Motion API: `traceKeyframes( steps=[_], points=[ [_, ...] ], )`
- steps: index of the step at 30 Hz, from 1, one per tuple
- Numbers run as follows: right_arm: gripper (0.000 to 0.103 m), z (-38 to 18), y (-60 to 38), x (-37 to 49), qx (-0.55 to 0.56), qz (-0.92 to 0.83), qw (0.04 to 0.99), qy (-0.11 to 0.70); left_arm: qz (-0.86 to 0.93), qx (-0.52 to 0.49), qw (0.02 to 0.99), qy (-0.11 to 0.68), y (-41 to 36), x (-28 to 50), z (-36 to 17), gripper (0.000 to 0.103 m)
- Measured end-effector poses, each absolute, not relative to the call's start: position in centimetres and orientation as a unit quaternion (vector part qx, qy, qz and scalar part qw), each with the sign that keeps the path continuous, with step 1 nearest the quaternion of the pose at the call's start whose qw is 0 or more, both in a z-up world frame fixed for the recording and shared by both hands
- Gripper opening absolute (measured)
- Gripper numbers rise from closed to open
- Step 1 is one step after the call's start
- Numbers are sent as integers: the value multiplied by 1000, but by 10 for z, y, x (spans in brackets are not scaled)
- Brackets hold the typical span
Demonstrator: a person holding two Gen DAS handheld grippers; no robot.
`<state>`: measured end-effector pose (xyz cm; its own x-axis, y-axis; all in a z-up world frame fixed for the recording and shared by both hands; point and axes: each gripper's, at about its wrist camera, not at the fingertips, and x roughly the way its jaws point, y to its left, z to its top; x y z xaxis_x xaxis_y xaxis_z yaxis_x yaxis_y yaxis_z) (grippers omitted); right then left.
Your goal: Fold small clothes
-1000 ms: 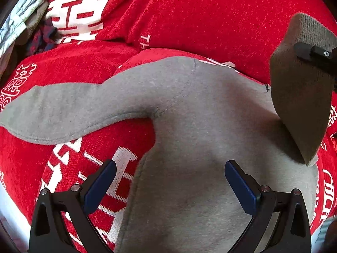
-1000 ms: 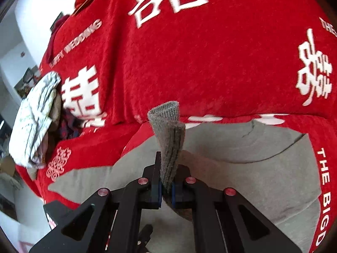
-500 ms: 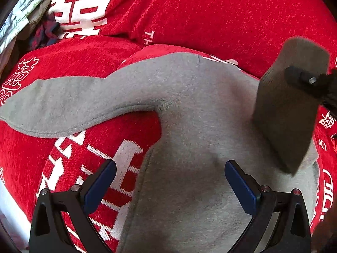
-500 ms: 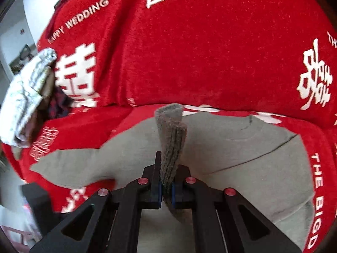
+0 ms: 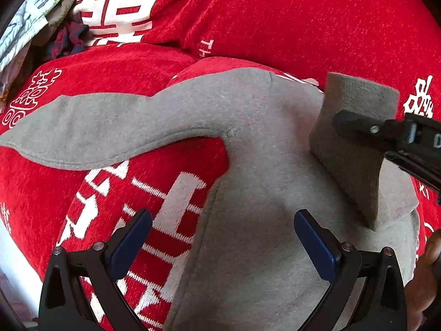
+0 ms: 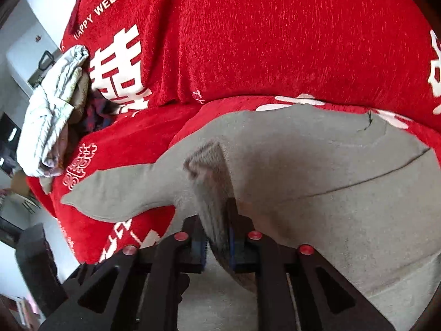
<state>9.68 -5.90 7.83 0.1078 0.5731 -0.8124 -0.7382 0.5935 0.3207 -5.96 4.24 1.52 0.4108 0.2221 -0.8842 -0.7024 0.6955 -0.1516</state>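
A small grey sweatshirt (image 5: 261, 165) (image 6: 330, 165) lies flat on a red cover (image 5: 275, 22). One sleeve (image 5: 110, 127) (image 6: 124, 187) stretches out to the left. The other sleeve's cuff (image 5: 355, 149) (image 6: 212, 182) stands up over the shirt's body, folded inward. My right gripper (image 6: 217, 245) has it between the pads. Its jaws are opening, and the cuff is still upright between them. My left gripper (image 5: 223, 237) is open above the shirt's left side edge, holding nothing.
A pile of pale and dark clothes (image 5: 33, 13) (image 6: 52, 110) sits at the far left against the red backrest (image 6: 275, 41). A hand (image 5: 424, 275) shows at the lower right of the left wrist view. The seat's front edge drops off at the lower left.
My right gripper has come down with the cuff toward the shirt's body, and its jaws have parted a little. The left gripper has kept still.
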Motion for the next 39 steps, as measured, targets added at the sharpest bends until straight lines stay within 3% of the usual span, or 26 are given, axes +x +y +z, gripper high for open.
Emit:
traceKeyframes(
  steps=[1,3,5,6,13,18,28,35,39],
  points=[
    [23,80,-62,99,-78,446,739,500,291,-263,797,459,43,-60,15,103],
    [46,85,-69,105,-61,452,736,501,292,-267,796,458,42,-62,16,103],
    [59,92,-80,111,-43,457,737,496,292,-268,796,457,40,-63,19,103],
    [60,94,-84,113,-35,460,737,493,292,-268,797,456,40,-64,20,103],
    [61,100,-111,127,-36,449,751,483,307,-267,802,436,38,-76,39,103],
    [61,71,-152,140,-65,392,772,497,287,-254,815,435,26,-66,47,103],
    [62,36,-286,188,107,336,771,530,207,-206,826,483,-45,-23,29,103],
    [61,31,-290,224,94,291,800,516,256,-185,806,500,-38,-15,7,103],
    [52,20,-323,241,176,302,772,531,253,-219,807,487,-18,-20,9,103]
  ],
)
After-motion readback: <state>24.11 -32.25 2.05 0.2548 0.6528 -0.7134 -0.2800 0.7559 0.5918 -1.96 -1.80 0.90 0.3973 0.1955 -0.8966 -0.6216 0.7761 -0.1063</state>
